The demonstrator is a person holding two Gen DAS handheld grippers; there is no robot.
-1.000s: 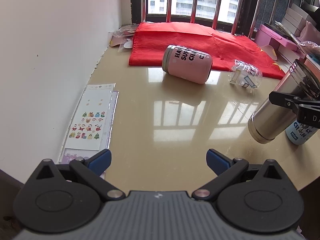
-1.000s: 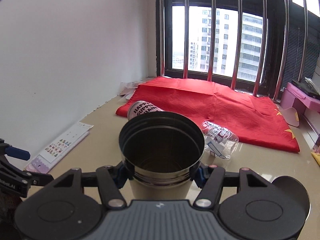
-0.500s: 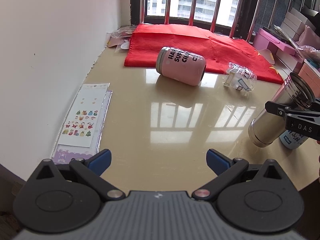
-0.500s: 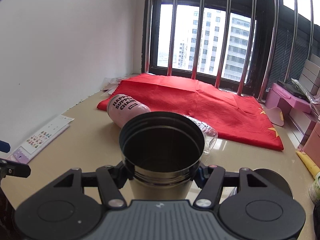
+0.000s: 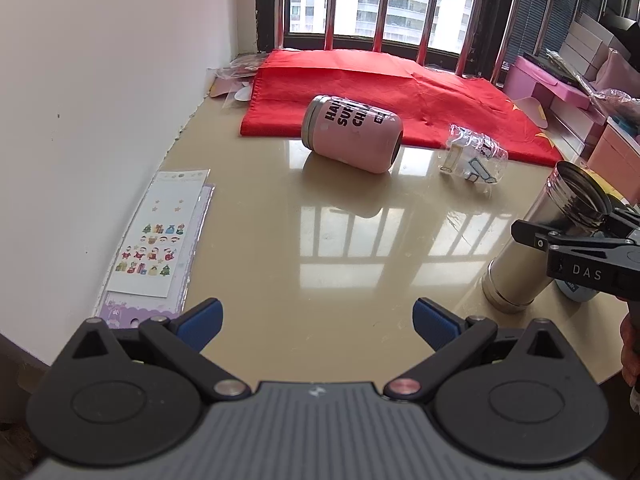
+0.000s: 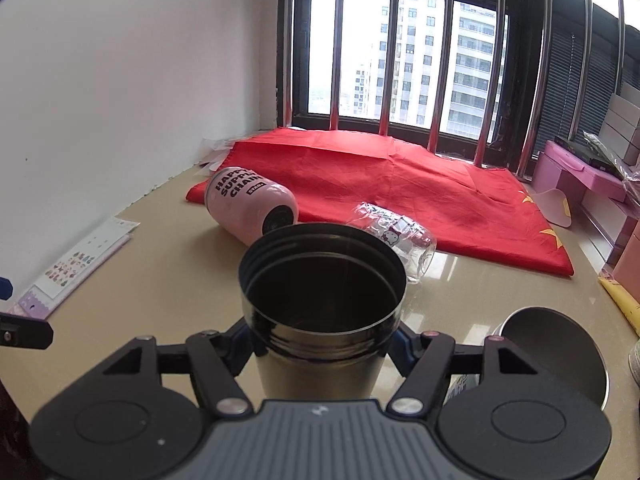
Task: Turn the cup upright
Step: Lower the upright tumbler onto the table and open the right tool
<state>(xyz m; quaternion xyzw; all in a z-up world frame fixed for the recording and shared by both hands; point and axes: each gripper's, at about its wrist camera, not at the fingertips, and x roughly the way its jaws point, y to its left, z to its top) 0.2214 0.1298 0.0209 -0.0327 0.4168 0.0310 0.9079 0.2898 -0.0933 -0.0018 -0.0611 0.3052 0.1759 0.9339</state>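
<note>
The right tongs were clenched on the steel cup, gripping it just below its threaded rim at the lower middle of the right wrist view, its dark open mouth facing the camera. In the left wrist view the same steel cup stood at the right edge of the frame, leaning with its mouth toward the upper right and its base at or just above the glossy table; whether it touched could not be told. The right tongs crossed its upper part there.

The left tongs were released, the blue pads spread wide at the bottom of the frame with only bare table between them.

A pink cup lay on its side in the upper middle of the left view, at the near edge of a red cloth. A clear plastic cup lay tipped to the right of it. A sticker sheet lay at the left, along the white wall. In the right wrist view another steel cup showed at the lower right, behind the tongs.
</note>
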